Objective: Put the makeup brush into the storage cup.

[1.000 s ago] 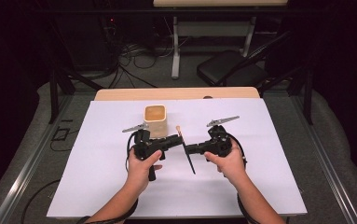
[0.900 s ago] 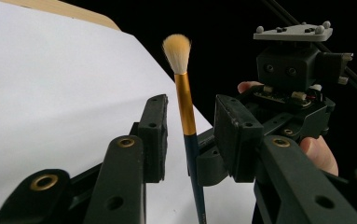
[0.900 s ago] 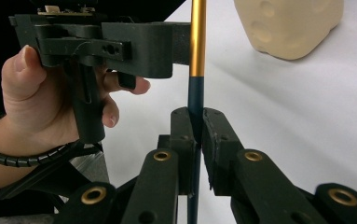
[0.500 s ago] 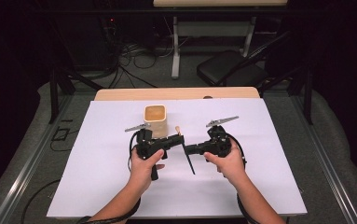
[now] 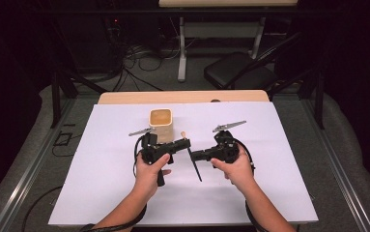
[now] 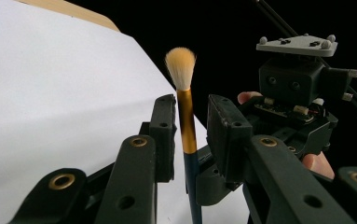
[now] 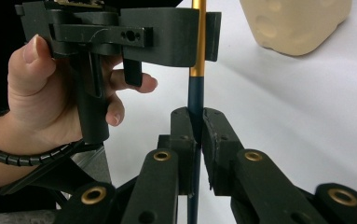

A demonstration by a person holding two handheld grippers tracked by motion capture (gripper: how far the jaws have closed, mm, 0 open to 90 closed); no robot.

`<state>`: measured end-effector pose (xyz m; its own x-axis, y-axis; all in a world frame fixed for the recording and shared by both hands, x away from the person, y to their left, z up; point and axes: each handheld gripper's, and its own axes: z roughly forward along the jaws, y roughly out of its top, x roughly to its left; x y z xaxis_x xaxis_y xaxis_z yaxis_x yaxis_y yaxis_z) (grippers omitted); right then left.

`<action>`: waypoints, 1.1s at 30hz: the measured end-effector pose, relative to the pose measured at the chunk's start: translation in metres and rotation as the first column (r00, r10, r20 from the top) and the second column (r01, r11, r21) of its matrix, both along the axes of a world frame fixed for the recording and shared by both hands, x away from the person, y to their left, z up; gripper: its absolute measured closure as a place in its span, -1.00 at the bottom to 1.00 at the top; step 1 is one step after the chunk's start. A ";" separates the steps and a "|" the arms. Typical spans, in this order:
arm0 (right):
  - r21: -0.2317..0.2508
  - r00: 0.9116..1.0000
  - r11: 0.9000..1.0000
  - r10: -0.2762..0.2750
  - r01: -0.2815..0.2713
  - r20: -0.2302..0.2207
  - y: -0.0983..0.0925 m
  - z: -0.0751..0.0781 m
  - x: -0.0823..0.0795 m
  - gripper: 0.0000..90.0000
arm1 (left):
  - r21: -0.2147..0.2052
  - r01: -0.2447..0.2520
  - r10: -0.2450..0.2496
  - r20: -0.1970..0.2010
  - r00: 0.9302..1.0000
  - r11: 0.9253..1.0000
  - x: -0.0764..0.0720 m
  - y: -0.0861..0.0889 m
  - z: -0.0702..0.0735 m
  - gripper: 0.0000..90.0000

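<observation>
A brush (image 5: 195,166) with a dark blue handle, gold ferrule (image 6: 186,121) and tan bristles is held up between both hands over the white sheet (image 5: 100,159). My right gripper (image 7: 195,121) is shut on the dark handle (image 7: 196,93). My left gripper (image 6: 192,100) straddles the ferrule. Its jaws have just been closing, and a gap still shows on each side of the brush. In the high view, the left gripper (image 5: 185,141) and the right gripper (image 5: 194,155) face each other at the table's middle.
A tan cup (image 5: 161,124) stands on the sheet just behind the left gripper, and it sits at the top right (image 7: 297,23) of the right gripper view. The wooden table edge (image 5: 182,97) runs along the back. A dark chair (image 5: 240,72) stands beyond it.
The left gripper's jaws look a little narrower around the brush than before. Both hands and the brush stay in place.
</observation>
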<state>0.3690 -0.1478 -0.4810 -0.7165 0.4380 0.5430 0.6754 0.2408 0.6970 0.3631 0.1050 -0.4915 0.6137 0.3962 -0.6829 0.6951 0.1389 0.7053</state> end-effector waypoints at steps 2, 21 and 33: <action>0.000 1.000 1.000 0.003 -0.003 -0.001 0.000 0.000 0.000 0.84 | 0.000 0.000 0.000 -0.002 1.000 1.000 0.000 0.000 0.000 0.62; -0.008 1.000 1.000 0.015 -0.015 -0.004 0.002 0.000 -0.001 0.84 | -0.006 -0.001 0.001 -0.018 1.000 1.000 0.001 -0.001 -0.002 0.74; -0.012 1.000 1.000 0.020 -0.020 -0.008 0.003 -0.002 0.000 0.84 | -0.002 0.003 -0.003 -0.023 1.000 1.000 0.000 -0.001 -0.001 0.84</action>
